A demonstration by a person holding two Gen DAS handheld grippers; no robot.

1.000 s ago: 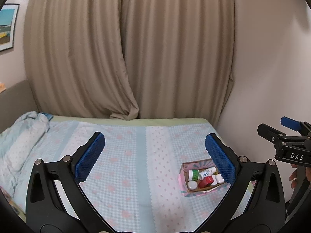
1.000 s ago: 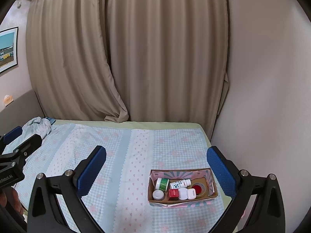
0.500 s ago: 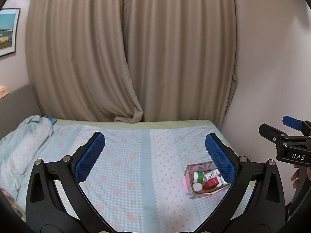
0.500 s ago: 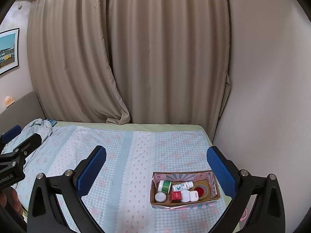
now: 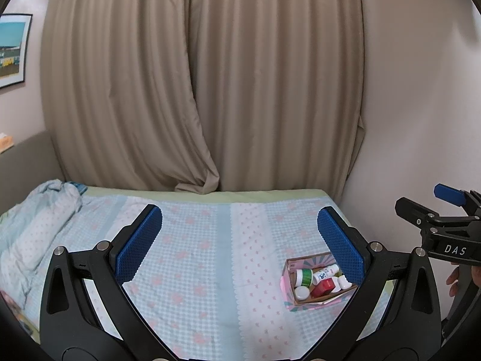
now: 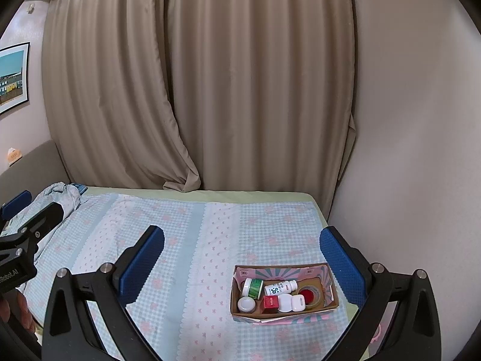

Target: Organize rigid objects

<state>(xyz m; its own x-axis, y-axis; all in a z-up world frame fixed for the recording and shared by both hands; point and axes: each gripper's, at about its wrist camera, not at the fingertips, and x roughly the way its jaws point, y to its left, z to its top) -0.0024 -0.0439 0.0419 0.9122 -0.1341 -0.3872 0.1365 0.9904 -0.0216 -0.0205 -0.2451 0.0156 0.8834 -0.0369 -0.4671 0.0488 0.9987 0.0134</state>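
Both views have tilted upward; box (image 6: 284,313) sits lower in frame, left claw (image 5: 240,242) and right claw (image 6: 242,258) released.

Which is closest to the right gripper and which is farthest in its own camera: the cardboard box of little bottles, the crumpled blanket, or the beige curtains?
1. Cardboard box of little bottles, right side, just ahead of the right gripper.
2. Crumpled pale blue blanket, far left on the bed.
3. Beige curtains, behind the bed.

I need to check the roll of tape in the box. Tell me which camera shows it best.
The right wrist view: the tape roll lies in plain sight at the right end of the cardboard box. In the left wrist view, the left gripper's right finger covers that end of the box, hiding the roll.
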